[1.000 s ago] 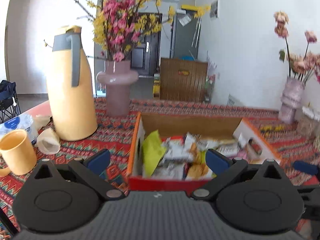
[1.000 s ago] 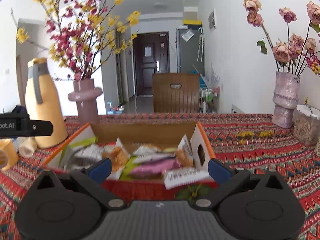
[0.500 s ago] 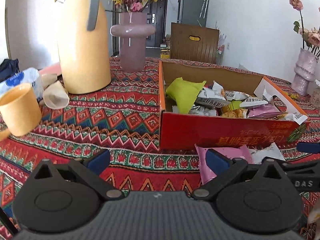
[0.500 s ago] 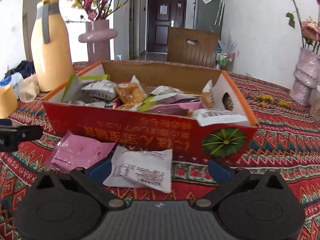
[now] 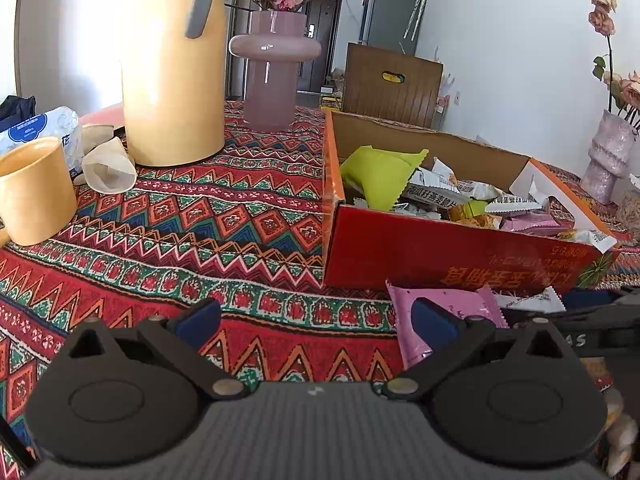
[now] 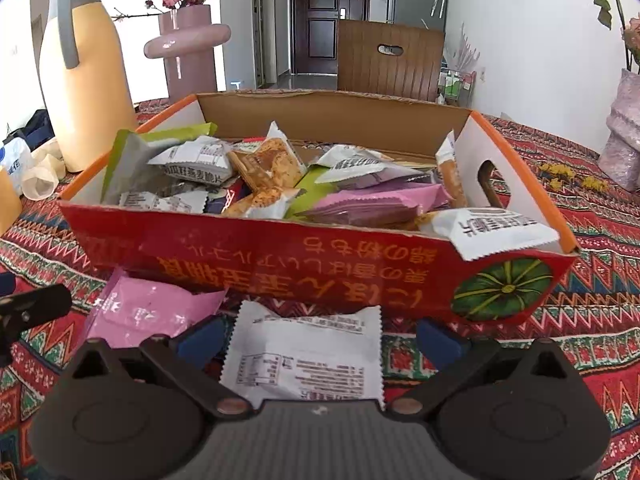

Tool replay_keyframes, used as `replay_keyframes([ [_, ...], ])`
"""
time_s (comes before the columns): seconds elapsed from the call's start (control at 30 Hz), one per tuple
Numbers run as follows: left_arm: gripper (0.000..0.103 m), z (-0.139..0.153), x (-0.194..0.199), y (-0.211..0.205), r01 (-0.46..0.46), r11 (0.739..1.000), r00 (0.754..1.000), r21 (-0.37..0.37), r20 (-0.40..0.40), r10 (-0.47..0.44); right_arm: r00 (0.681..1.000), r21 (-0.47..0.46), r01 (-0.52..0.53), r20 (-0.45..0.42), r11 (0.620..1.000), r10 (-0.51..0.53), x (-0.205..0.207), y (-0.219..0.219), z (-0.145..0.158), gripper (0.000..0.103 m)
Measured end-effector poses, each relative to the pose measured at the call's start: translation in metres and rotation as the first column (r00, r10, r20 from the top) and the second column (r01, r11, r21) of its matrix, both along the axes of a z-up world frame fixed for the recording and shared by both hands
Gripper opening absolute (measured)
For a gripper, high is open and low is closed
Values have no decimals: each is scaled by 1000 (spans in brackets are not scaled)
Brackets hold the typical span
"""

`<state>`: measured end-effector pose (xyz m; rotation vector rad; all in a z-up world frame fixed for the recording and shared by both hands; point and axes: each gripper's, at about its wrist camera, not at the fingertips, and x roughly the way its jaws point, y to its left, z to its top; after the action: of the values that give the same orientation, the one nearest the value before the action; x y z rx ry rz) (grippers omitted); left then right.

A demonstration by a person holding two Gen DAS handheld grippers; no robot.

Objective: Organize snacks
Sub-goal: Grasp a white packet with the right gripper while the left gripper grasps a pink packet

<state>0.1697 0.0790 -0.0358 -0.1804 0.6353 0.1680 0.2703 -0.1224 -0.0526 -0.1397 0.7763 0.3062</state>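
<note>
A: how many packets are out on the cloth?
B: two, one pink packet [image 6: 140,312] and one white packet [image 6: 308,356]. Also one red box [image 6: 280,264], two vases, one thermos [image 5: 172,80].

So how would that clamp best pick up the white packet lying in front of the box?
Take the white packet across its flat middle, coming from above. It lies flat on the cloth, already between the open right gripper's fingers, so closing pinches its side edges.

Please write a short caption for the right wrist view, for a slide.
Open right gripper over a white snack packet beside a pink packet, before the red snack box.
</note>
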Motion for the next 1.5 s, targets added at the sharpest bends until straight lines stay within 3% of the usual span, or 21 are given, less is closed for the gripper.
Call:
replay_keyframes([
  [0.57, 103, -2, 0, 6, -25, 999, 1000, -26, -12, 25, 1000, 19, 0, 12, 1000, -1, -9, -3, -9, 101],
  [0.67, 103, -3, 0, 6, -29, 999, 1000, -28, -11, 28, 999, 23, -24, 28, 999, 23, -17, -4, -7, 83],
  [0.77, 103, -3, 1, 7, -33, 999, 999, -29, -13, 33, 998, 29, -54, 44, 998, 52, -25, -5, -3, 58],
  [0.9, 103, -3, 1, 8, -42, 999, 999, -33, -14, 42, 995, 33, -81, 64, 996, 79, -31, -5, -1, 47],
  [1.2, 103, -3, 1, 8, -44, 998, 999, -35, -15, 43, 989, 66, -50, 144, 997, 40, -46, -28, 14, 44],
  [1.5, 103, -4, 1, 8, -50, 998, 999, -33, -19, 49, 975, 106, 69, 203, 992, -90, -56, -82, 20, 44],
])
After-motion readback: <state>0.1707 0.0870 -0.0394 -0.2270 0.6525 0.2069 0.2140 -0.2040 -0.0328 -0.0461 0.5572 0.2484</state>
